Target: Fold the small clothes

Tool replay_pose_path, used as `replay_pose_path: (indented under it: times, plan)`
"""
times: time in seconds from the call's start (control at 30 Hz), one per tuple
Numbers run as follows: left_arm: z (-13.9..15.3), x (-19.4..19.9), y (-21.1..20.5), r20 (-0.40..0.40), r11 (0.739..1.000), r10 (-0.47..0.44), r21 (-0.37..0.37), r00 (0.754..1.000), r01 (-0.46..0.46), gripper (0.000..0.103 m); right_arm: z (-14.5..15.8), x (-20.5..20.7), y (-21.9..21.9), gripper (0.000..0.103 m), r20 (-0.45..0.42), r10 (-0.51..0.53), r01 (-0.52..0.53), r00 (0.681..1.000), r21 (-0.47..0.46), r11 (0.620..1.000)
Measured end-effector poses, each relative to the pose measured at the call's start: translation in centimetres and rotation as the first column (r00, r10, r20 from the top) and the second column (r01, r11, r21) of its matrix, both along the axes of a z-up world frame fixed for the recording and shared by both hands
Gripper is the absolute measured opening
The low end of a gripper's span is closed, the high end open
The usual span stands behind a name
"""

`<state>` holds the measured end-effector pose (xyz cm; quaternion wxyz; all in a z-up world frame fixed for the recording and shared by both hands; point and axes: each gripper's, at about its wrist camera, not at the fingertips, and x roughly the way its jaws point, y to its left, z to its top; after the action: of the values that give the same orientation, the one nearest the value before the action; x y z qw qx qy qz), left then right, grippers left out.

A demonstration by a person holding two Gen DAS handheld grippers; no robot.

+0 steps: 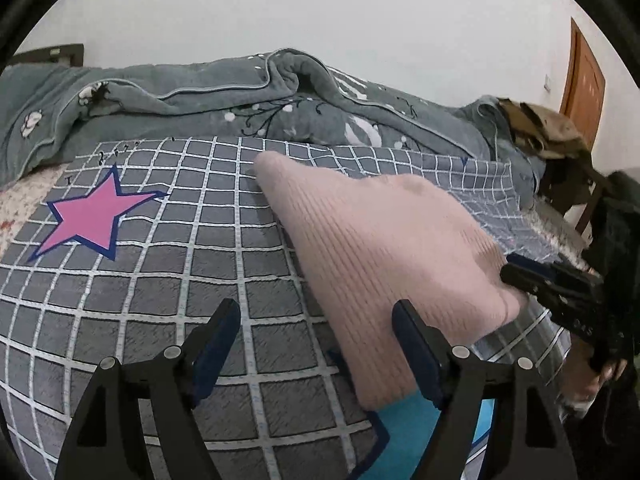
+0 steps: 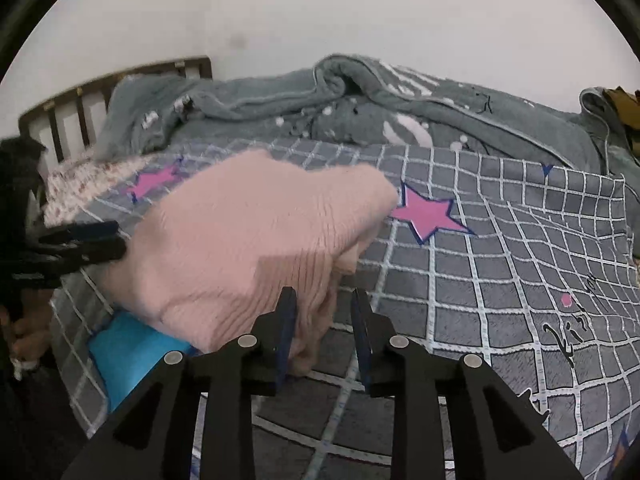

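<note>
The pink knit garment (image 1: 380,248) lies folded on the grey checked bedspread (image 1: 168,280), its near edge cut off behind the tool fingers, and it is smeared by blur in the right wrist view. The left tool (image 1: 316,344) stands open over the bedspread; only its right finger (image 1: 416,352) overlaps the garment's lower edge, and nothing sits between its pads. A pink star print (image 1: 90,220) lies well to its left. Rightward, the right tool (image 2: 325,336) has its jaws narrowly parted around the garment's near corner; whether the pads actually press the knit cannot be told. A blue patch (image 2: 132,344) peeks from under the garment. Behind, a rumpled grey-green blanket (image 1: 240,96) runs across the bed, with the wooden headboard (image 2: 80,100) at left.
</note>
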<state>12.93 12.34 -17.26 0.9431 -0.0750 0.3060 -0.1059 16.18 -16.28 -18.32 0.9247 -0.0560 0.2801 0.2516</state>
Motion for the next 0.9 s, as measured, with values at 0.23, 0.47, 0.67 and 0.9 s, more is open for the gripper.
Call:
replay_pose_path:
  times: [0.23,0.47,0.67,0.9]
  plan:
    - [-0.7,1.2,-1.7,-0.041,0.997,-0.032,-0.075,0.999,0.029,0.077,0.7,-2.7,2.1,0.039,0.056,0.103,-0.105,0.993,0.038,0.994]
    - [-0.7,1.4,-2.2,-0.029,0.987,-0.044,-0.153,0.999,0.039,0.077,0.3,-2.4,1.9,0.043,0.038,0.092,-0.091,0.995,-0.014,0.996]
    - [-0.4,1.4,-2.4,-0.013,0.987,-0.035,-0.156,0.999,0.032,0.077,-0.6,-1.2,-0.7,0.043,-0.087,0.111,-0.103,0.990,0.091,0.991]
    - [-0.8,2.1,-3.4,-0.045,0.992,-0.029,-0.127,0.999,0.023,0.077,-1.5,-1.8,0.3,0.007,-0.110,0.161,-0.150,0.981,0.104,0.983]
